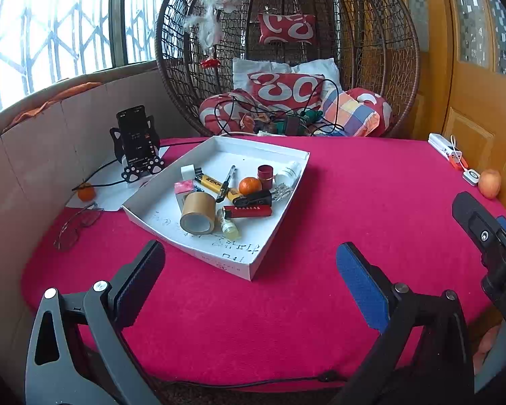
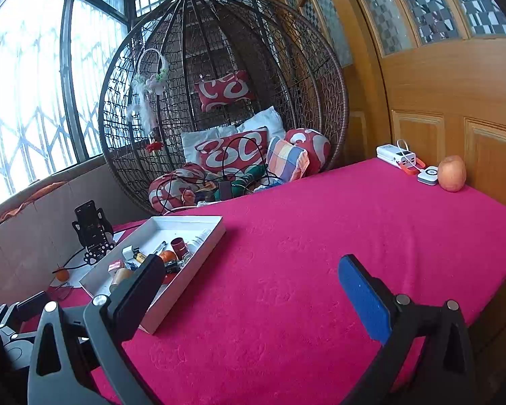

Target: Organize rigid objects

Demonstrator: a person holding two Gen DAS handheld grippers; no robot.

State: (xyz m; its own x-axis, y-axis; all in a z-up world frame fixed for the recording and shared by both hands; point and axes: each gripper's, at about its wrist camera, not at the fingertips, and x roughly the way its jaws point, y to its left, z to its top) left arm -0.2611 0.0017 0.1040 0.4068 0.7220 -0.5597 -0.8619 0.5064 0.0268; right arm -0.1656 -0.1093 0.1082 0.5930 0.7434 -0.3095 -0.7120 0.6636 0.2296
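A white tray (image 1: 280, 202) lies on the red tablecloth and holds several small things: a brown tape roll (image 1: 198, 217), a small orange (image 1: 250, 185), a pen (image 1: 226, 182), a yellow lighter (image 1: 216, 185), a red lighter (image 1: 248, 211), a dark red cap (image 1: 265, 176), a white bottle (image 1: 288, 172) and a small vial (image 1: 228, 225). My left gripper (image 1: 249, 266) is open and empty, just in front of the tray. My right gripper (image 2: 253, 283) is open and empty, to the right of the tray (image 2: 192, 260); its body shows in the left wrist view (image 1: 489, 236).
A phone on a cat stand (image 1: 136, 143), a loose orange (image 1: 86, 191) and glasses (image 1: 77, 224) lie left of the tray. An apple (image 2: 451, 172), a white power bank (image 2: 396, 156) and a small white device (image 2: 428, 174) sit at the far right. A wicker hanging chair (image 2: 219, 101) stands behind.
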